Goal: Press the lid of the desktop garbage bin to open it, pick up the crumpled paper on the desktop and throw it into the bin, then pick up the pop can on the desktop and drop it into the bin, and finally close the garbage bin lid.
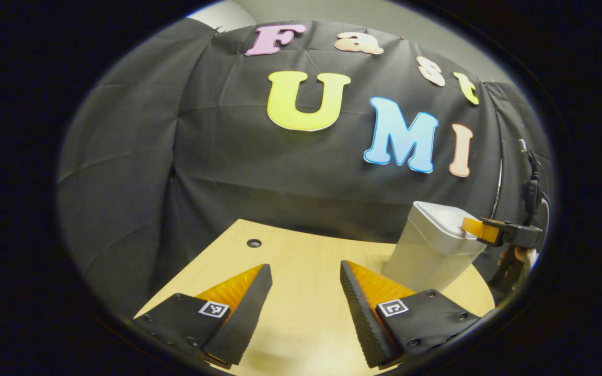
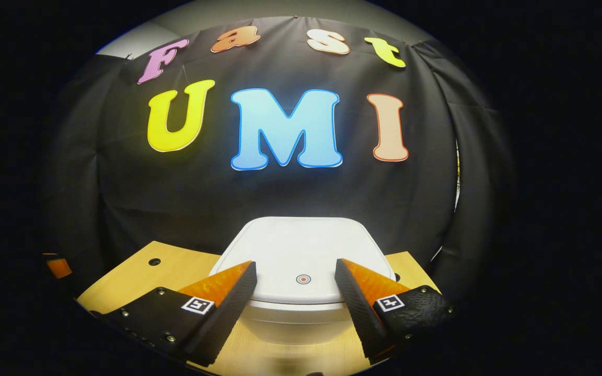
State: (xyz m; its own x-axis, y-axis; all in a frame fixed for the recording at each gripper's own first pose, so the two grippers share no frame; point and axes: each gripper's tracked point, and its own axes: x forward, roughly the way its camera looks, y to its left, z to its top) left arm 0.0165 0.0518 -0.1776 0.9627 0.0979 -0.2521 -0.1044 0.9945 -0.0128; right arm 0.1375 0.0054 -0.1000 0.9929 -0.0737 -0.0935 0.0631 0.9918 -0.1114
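Note:
The desktop garbage bin (image 1: 426, 256) is pale grey-white and stands on the wooden table (image 1: 301, 313) at the right of the left gripper view, with its lid down. In the right gripper view the lid (image 2: 301, 243) lies straight ahead, with a small round red-dotted button (image 2: 303, 279) near its front edge. My right gripper (image 2: 296, 266) is open, its fingertips just above the lid's front part on either side of the button. In the left gripper view one of its fingers (image 1: 472, 226) reaches over the lid's edge. My left gripper (image 1: 305, 267) is open over bare table, left of the bin.
The black cloth wall hangs close behind the table and bin. A small round hole (image 1: 253, 243) is in the tabletop near the back edge. A hand (image 1: 515, 258) holds the right gripper at the far right. Cables (image 1: 533, 177) hang by the wall there.

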